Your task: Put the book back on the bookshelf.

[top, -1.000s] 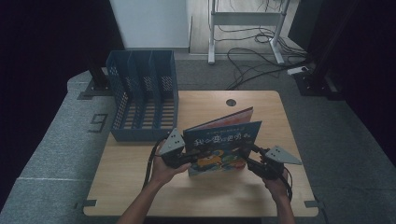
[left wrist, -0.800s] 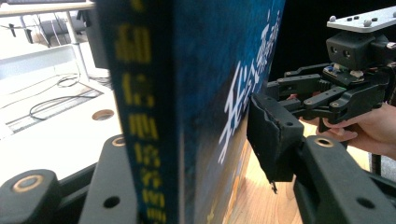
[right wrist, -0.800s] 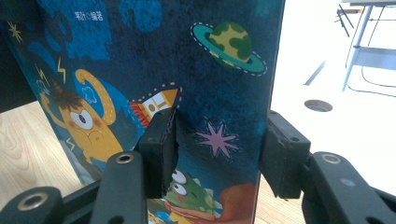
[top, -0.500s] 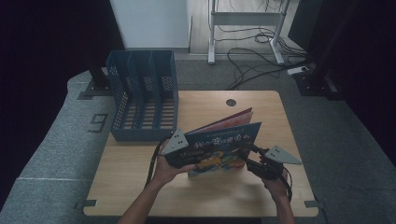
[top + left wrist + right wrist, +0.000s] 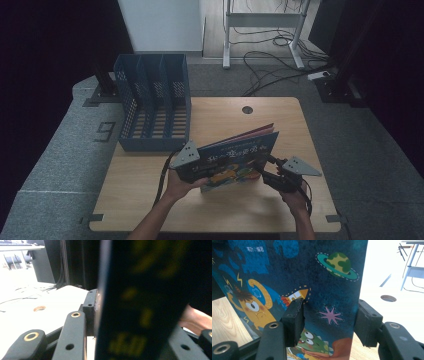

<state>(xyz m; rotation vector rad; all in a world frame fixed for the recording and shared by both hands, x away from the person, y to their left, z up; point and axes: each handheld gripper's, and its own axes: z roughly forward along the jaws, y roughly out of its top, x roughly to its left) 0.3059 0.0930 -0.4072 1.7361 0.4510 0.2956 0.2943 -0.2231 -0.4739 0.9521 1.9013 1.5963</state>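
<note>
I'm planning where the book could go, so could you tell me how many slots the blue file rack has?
3. The rack stands at the table's left rear; its slots lie side by side, left, middle and right. All look empty, though the walls hide part of their floors.

Left claw clamped tight, right claw spread open.

Lab: dark curtains, floor cables, test table.

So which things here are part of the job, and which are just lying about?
In the job:
- picture book
- left claw, shut on the book's edge
- right claw, open at the book's other edge
- blue file rack, probably its destination

Lying about:
- floor cables
- metal stand
</note>
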